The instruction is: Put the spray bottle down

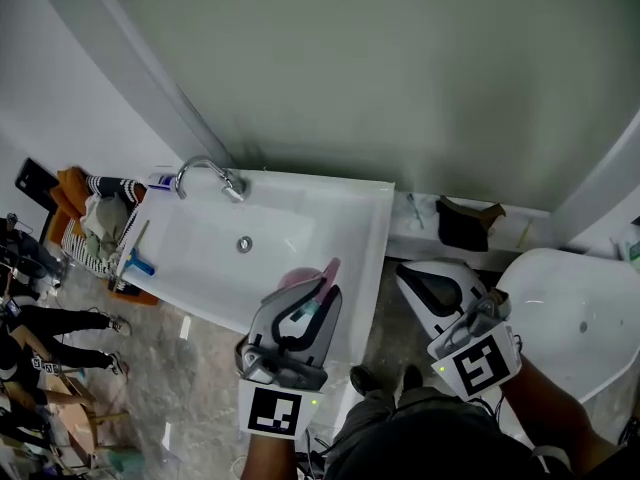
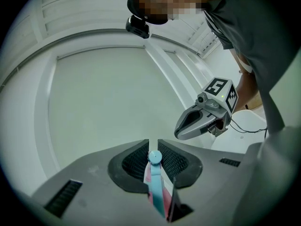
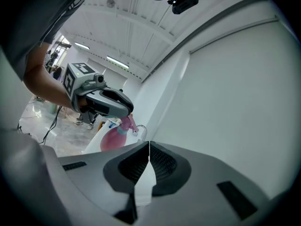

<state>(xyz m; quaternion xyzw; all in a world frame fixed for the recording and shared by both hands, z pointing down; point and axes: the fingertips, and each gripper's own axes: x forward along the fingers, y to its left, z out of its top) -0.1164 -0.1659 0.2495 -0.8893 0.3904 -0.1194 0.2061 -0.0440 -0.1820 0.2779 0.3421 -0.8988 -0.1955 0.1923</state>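
The left gripper [image 2: 153, 145] is clamped on the spray bottle [image 1: 300, 279]. Its ribbed black pads pinch the thin teal-and-pink head of the bottle, with the round teal nozzle cap sitting right at the jaw tips. The right gripper [image 3: 149, 146] is pressed closed, tips meeting, with nothing I can make out between them. It waits to the right, apart from the bottle.

The bottle hangs under the left gripper over the near right part of the white sink [image 1: 372, 228], and seems to be off any surface. Held so high on its head, the bulbous body will likely want to swing. My advice is to bring it down slowly and upright, let the base settle flat, and only then ease the jaws apart. The basin floor looks a safer landing than the rim, which is narrow and close to the drop at the sink's right edge. Back the gripper straight off so the pads do not drag the trigger and tip the bottle.

The bottle reads as translucent pink plastic, rounded below, with a teal collar and a slim pink trigger. The sink is glossy, smooth and rectangular, probably slick under a plastic base. A curved chrome faucet [image 1: 205, 171] stands at its far left corner. Further right sits a white rounded fixture [image 1: 575, 318], equally shiny. The grippers are matte grey shells
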